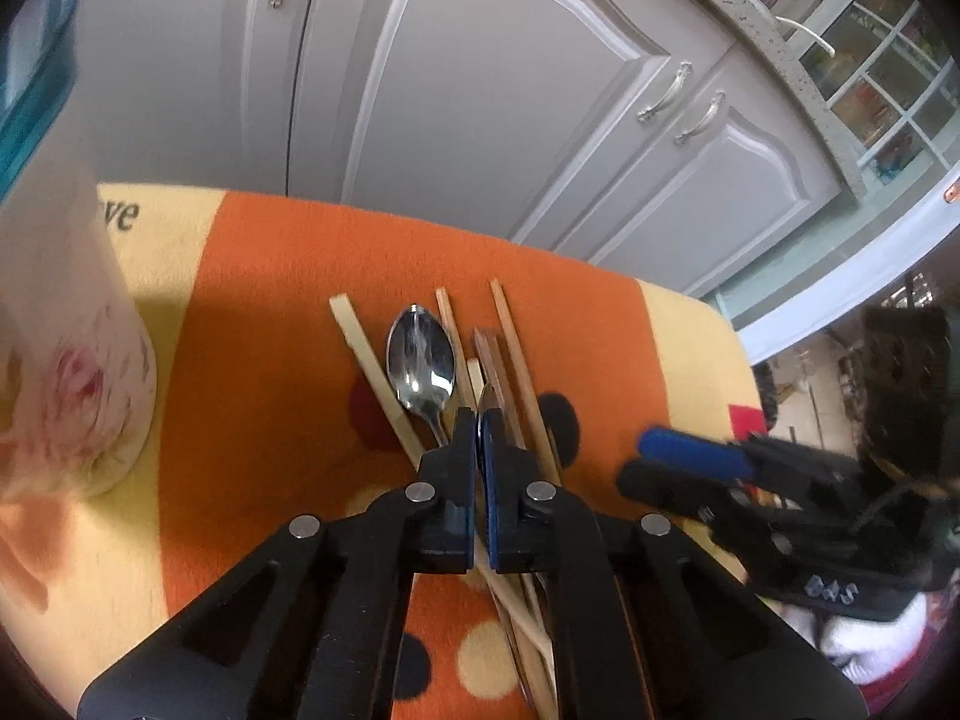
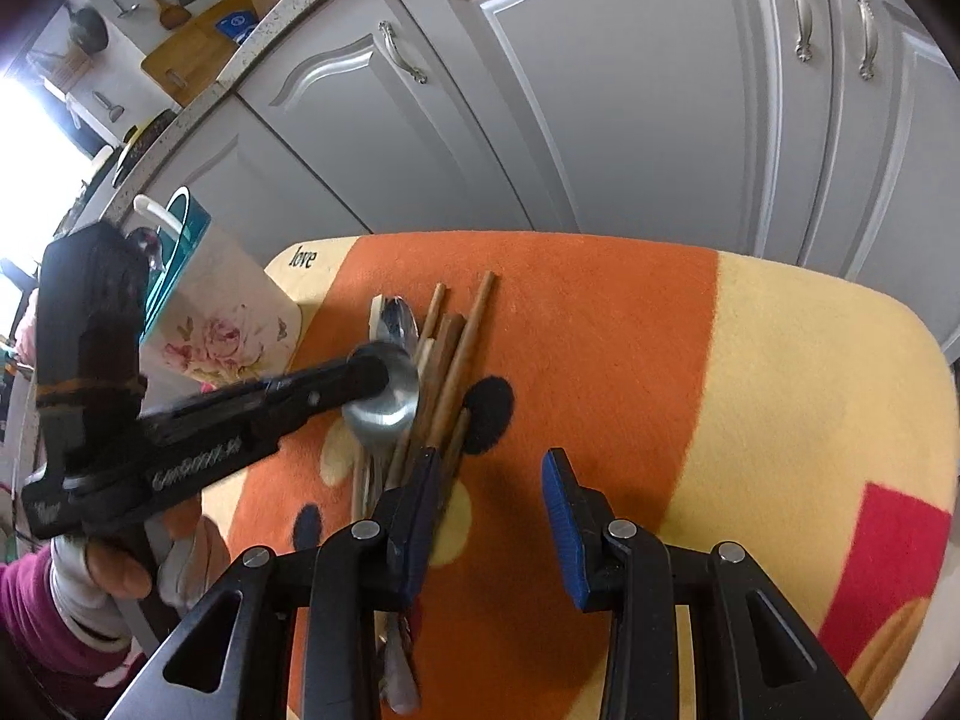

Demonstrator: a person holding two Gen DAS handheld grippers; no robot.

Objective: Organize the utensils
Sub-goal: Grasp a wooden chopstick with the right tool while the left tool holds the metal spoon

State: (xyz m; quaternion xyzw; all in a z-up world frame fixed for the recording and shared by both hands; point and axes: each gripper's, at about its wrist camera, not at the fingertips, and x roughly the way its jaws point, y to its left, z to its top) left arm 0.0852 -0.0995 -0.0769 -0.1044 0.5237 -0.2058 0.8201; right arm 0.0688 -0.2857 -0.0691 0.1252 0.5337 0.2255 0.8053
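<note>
A pile of wooden chopsticks (image 1: 516, 360) and a steel spoon (image 1: 420, 360) lies on the orange and yellow cloth (image 1: 258, 324). My left gripper (image 1: 477, 420) is shut on a second steel spoon, whose bowl (image 2: 384, 396) shows edge-on between the pads and, in the right wrist view, over the pile. The left gripper also shows in the right wrist view (image 2: 366, 378). A white floral holder (image 1: 66, 324) with a teal rim stands at the left; it also shows in the right wrist view (image 2: 222, 324). My right gripper (image 2: 492, 474) is open and empty beside the pile (image 2: 450, 354); it also shows in the left wrist view (image 1: 666, 456).
Grey cabinet doors (image 1: 510, 90) stand right behind the table's far edge. A person's hand in a pink sleeve (image 2: 72, 594) holds the left gripper. A speckled countertop (image 2: 252, 48) runs above the cabinets.
</note>
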